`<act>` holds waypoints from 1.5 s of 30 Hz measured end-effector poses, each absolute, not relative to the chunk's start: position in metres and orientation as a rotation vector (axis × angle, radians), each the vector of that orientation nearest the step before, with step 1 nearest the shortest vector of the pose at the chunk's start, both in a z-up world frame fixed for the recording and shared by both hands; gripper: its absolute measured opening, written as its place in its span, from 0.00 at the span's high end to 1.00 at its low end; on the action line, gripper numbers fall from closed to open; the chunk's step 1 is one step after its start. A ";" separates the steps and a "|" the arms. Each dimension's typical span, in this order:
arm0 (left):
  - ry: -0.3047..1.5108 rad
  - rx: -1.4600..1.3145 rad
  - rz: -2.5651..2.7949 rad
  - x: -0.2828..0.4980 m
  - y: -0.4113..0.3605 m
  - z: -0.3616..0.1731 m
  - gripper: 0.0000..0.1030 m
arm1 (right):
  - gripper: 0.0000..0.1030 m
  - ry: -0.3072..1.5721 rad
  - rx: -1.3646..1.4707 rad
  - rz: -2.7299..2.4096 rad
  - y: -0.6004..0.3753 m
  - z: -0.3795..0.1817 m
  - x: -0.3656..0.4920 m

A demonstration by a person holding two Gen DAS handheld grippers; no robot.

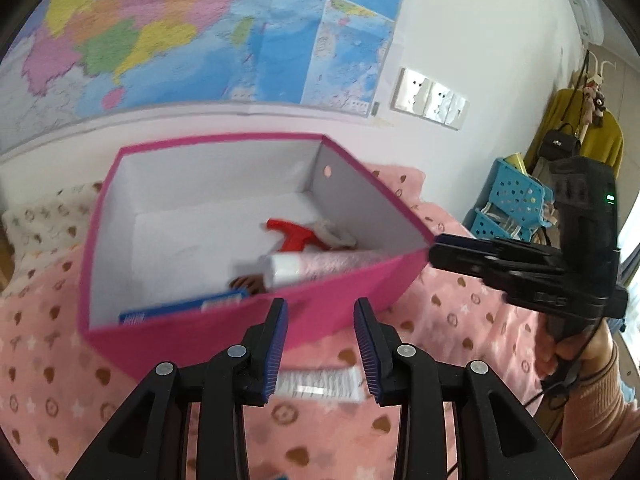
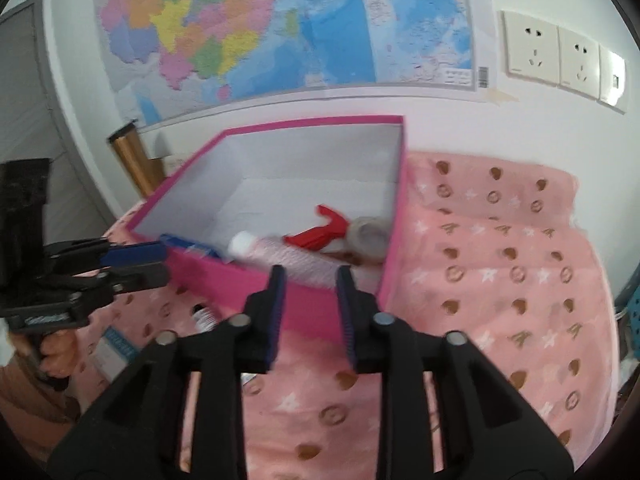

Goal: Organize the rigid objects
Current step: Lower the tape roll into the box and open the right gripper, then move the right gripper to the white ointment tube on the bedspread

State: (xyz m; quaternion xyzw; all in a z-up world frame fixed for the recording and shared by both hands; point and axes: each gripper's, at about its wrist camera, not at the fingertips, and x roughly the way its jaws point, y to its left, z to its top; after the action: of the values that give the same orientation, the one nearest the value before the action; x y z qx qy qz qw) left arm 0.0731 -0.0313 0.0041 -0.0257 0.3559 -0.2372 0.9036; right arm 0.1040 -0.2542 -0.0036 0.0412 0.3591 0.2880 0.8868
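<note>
A pink box (image 1: 328, 312) with a white inside stands on the pink blanket. In it lie a red spray trigger (image 1: 294, 236), a white and pink tube (image 1: 304, 265), a blue carton (image 1: 180, 311) and a tape roll (image 2: 370, 236). My left gripper (image 1: 321, 304) hovers before the box's near wall, jaws a little apart with nothing between them. Under it a blurred white pack (image 1: 320, 385) lies on the blanket. My right gripper (image 2: 311, 272) is at the near wall too, open and empty. Each view also shows the other gripper: the right gripper (image 1: 434, 246) at the box's right corner, the left gripper (image 2: 162, 262) at its left corner.
A small bottle (image 2: 205, 317) and a white and blue carton (image 2: 116, 346) lie on the blanket (image 2: 500, 280) left of the box. A wall with a map (image 1: 180, 32) and sockets (image 2: 556, 54) stands behind. Blue baskets (image 1: 516, 196) stand at the far right.
</note>
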 end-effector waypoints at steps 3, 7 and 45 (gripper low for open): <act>0.769 -0.053 -0.468 0.070 -0.023 -0.008 0.65 | 0.68 0.758 0.111 0.655 -0.251 -0.008 0.089; 0.840 -0.050 -0.445 0.071 -0.017 -0.031 0.65 | 0.68 0.822 0.128 0.690 -0.241 -0.028 0.078; 0.941 0.035 -0.441 0.085 -0.033 -0.068 0.64 | 0.60 1.024 0.213 0.725 -0.197 -0.096 0.080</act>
State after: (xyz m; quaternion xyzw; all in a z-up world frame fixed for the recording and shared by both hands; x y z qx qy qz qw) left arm 0.0854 -0.0332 -0.0675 0.0167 0.4494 -0.2106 0.8680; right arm 0.0799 -0.1974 -0.0958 0.0996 0.4783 0.3383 0.8043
